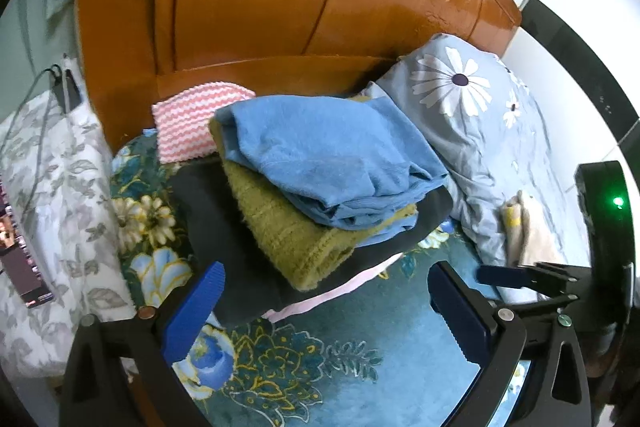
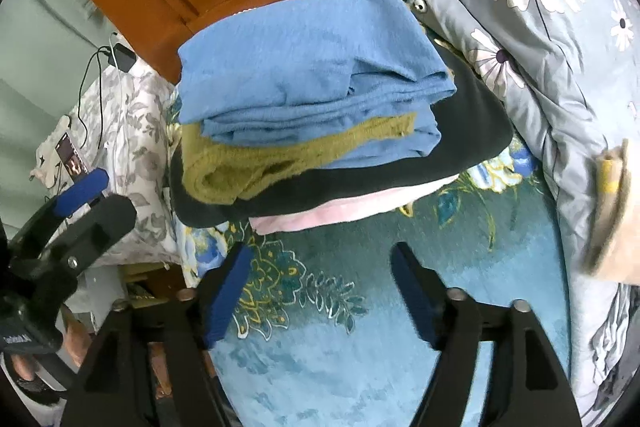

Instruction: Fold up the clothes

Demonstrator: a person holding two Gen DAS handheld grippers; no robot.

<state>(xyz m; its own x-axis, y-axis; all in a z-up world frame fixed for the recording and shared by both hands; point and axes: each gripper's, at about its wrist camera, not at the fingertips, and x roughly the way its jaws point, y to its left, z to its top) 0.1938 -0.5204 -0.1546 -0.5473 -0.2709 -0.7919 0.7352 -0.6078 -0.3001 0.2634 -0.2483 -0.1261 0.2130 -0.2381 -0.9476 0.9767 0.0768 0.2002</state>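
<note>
A pile of folded clothes lies on the teal flowered bedspread (image 1: 360, 347). A blue garment (image 1: 328, 155) is on top, then an olive knit (image 1: 292, 239), a dark grey piece (image 1: 216, 247) and a pink one (image 1: 344, 287) at the bottom. My left gripper (image 1: 326, 295) is open just in front of the pile, holding nothing. In the right wrist view the same blue garment (image 2: 304, 67), olive knit (image 2: 240, 167), dark piece (image 2: 460, 147) and pink piece (image 2: 340, 217) lie ahead of my right gripper (image 2: 320, 283). It is open and empty over the bedspread (image 2: 360, 347).
An orange wooden headboard (image 1: 260, 7) rises behind the pile. A grey-blue daisy-print pillow and quilt (image 1: 472, 99) lie to the right, with a beige cloth (image 2: 612, 219) on them. A pink-and-white striped cloth (image 1: 188, 123) is behind the pile. At left, a leaf-print pillow (image 2: 132, 131) carries a phone (image 2: 72, 155) and cables.
</note>
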